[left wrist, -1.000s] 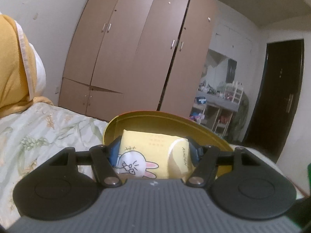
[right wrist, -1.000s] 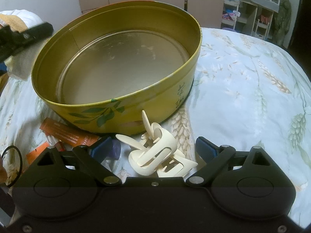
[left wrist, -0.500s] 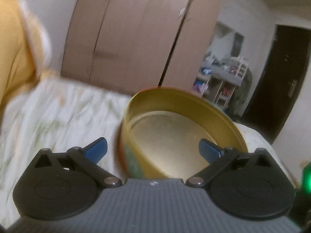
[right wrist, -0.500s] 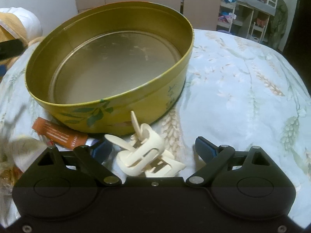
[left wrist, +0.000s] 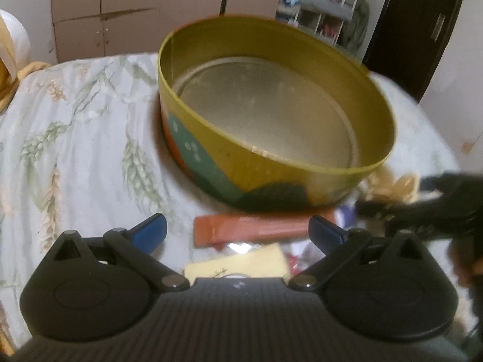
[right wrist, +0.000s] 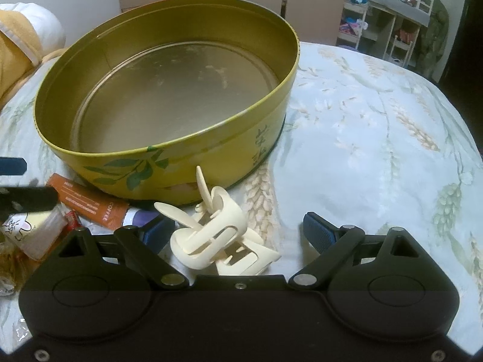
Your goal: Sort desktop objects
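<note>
A round yellow tin (left wrist: pixel 317 42) (right wrist: pixel 169 166) stands open and empty on the bed. My left gripper (left wrist: pixel 238 230) is open and empty, above an orange coffee sachet (left wrist: pixel 256 229) and a yellow tissue pack (left wrist: pixel 238 264) in front of the tin. My right gripper (right wrist: pixel 238 230) is open, its fingers on either side of a cream hair claw clip (right wrist: pixel 217 232) lying by the tin's wall. The coffee sachet (right wrist: pixel 87 202) and tissue pack (right wrist: pixel 27 229) also show in the right wrist view, at the left.
The bed has a pale floral sheet (right wrist: pixel 377 138). A yellow and white pillow (right wrist: pixel 18 45) lies at the far left. Small wrappers lie by the sachet (right wrist: pixel 71 218). A wardrobe (left wrist: pixel 135 9) and shelves (right wrist: pixel 392 15) stand behind the bed.
My left gripper opened and let go of the tissue pack, then tilted down over the items in front of the tin. My right gripper stayed around the claw clip, shifting slightly.
</note>
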`<state>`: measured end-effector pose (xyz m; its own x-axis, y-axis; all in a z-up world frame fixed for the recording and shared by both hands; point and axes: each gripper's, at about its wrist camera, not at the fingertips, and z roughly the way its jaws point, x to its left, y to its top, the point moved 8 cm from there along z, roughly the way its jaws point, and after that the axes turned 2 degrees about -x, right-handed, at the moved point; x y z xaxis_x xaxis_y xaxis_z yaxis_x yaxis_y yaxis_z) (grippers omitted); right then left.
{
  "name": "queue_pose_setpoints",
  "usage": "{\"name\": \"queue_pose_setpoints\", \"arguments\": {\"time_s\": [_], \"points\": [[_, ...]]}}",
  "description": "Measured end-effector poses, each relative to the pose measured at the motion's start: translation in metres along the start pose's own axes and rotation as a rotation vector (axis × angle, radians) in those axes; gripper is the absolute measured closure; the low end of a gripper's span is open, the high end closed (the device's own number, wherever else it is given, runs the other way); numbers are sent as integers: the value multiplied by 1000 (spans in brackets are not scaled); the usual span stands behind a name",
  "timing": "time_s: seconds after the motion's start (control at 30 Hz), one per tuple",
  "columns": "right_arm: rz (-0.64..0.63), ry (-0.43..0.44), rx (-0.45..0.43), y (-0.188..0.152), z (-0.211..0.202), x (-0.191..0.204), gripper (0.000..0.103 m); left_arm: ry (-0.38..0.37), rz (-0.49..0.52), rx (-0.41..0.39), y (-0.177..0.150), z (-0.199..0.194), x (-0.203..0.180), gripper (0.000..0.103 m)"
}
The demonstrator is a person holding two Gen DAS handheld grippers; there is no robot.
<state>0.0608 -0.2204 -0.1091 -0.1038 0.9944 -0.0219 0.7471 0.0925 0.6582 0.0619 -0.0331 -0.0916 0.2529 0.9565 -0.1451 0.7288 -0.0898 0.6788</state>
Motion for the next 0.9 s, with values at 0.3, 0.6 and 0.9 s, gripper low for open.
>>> {"name": "queue_pose_setpoints", "arguments": {"time_s": [0.3, 0.6, 0.9], "points": [[-3, 2, 6, -1, 0, 0, 11, 47, 153, 103, -18, -3, -17, 0], [-13, 1, 7, -2, 1, 2, 11, 22, 145, 153, -24, 10, -7, 4], [4, 8, 1, -1, -1, 1, 13, -73, 31, -48, 2, -7, 0, 28]]}}
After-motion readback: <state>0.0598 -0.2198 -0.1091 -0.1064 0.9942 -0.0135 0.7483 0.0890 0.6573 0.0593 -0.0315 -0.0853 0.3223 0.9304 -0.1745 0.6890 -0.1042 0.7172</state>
